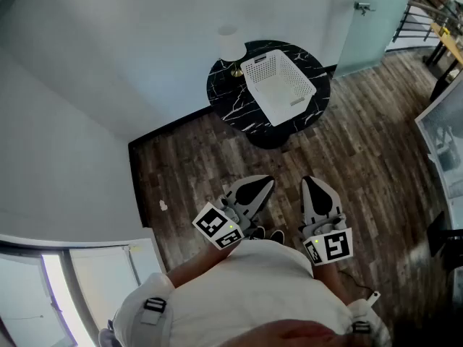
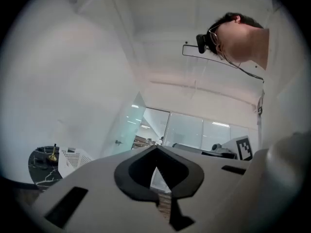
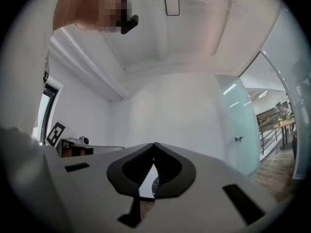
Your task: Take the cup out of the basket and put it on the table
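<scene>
Approach path: open wood floor (image 1: 202, 165) lies between the person and the round table (image 1: 226, 98).
Basket access: the basket (image 1: 278, 85) covers the table's middle and right, with its top open and walls on all four sides.
Bare tabletop: a band left of and in front of the basket.
Lamp obstacle: the lamp (image 1: 231, 46) stands at the table's rear left edge, just beside the basket's corner.
Rear limit: the wall (image 1: 130, 42) stands close behind the table.

white basket (image 1: 265, 68), blk marble table (image 1: 228, 101), brown wood floor (image 1: 362, 143)
</scene>
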### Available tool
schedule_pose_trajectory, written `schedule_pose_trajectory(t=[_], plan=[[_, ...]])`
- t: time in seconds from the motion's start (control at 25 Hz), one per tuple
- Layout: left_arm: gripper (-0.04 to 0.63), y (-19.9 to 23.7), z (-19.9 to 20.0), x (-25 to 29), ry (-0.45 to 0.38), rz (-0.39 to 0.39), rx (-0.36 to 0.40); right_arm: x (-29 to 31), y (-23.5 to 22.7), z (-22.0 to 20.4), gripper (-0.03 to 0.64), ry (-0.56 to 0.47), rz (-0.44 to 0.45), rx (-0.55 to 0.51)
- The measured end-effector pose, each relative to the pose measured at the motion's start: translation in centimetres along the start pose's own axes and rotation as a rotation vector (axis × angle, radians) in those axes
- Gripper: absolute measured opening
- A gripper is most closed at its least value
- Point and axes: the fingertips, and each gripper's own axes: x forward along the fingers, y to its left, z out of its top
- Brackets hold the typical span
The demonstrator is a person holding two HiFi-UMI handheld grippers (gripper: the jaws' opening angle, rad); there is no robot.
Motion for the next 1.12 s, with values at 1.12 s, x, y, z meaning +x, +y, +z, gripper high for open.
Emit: schedule_pose_trajectory(t=[1.12], plan=[[0.006, -3.6, -3.2, 3.5, 0.06, 0.007, 0.031, -5.0, -4.2, -0.8, 0.009, -0.011, -0.025, 0.005]])
